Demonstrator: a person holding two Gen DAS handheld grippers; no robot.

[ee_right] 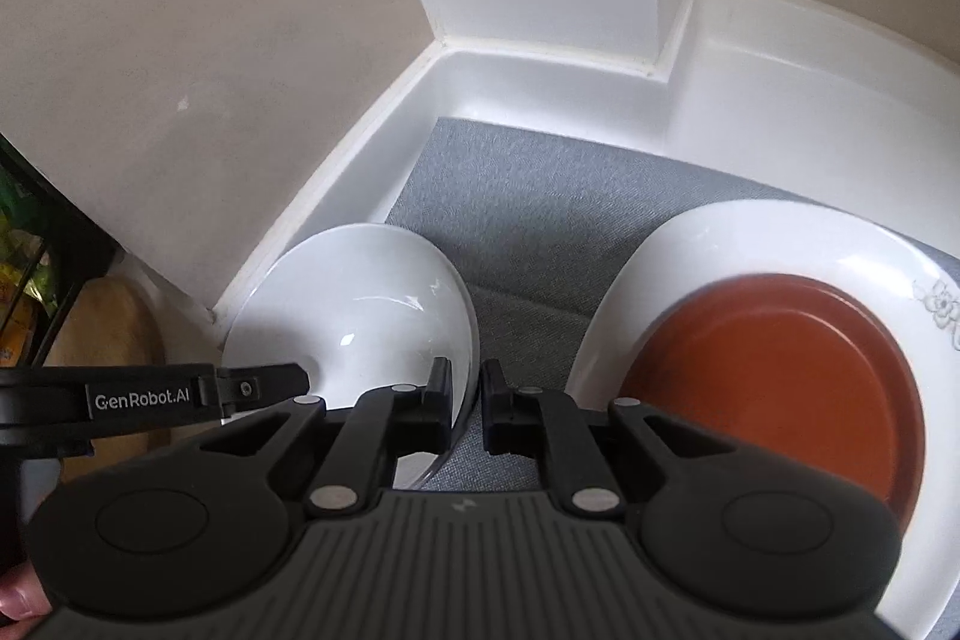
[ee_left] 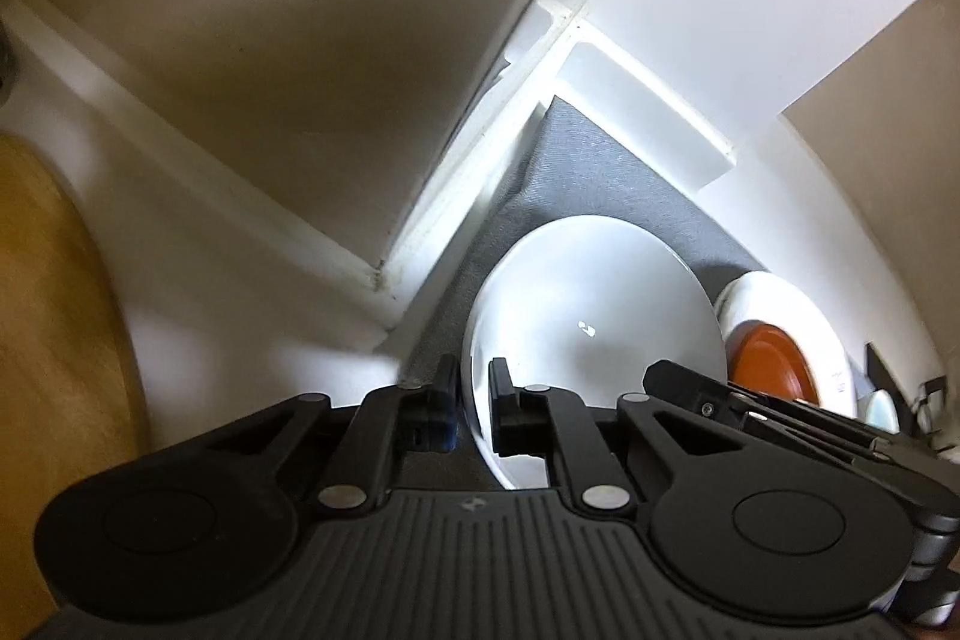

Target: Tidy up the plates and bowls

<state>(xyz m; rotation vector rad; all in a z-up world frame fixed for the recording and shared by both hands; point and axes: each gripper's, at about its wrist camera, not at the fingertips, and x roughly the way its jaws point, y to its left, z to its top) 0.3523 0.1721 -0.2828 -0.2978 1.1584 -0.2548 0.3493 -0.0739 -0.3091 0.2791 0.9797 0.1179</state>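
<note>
— Left wrist view: where is the bowl?

— I see the white bowl (ee_left: 594, 316) on the grey mat (ee_left: 576, 172); my left gripper (ee_left: 474, 394) is closed on its near rim.

— Right wrist view?

— My right gripper (ee_right: 467, 394) pinches the bowl's right edge; the orange plate (ee_right: 780, 382) lies further right.

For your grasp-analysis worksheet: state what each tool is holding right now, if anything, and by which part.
Both tools pinch the white bowl by its rim: the left tool at one side, the right tool at the side nearest the plates.
</note>
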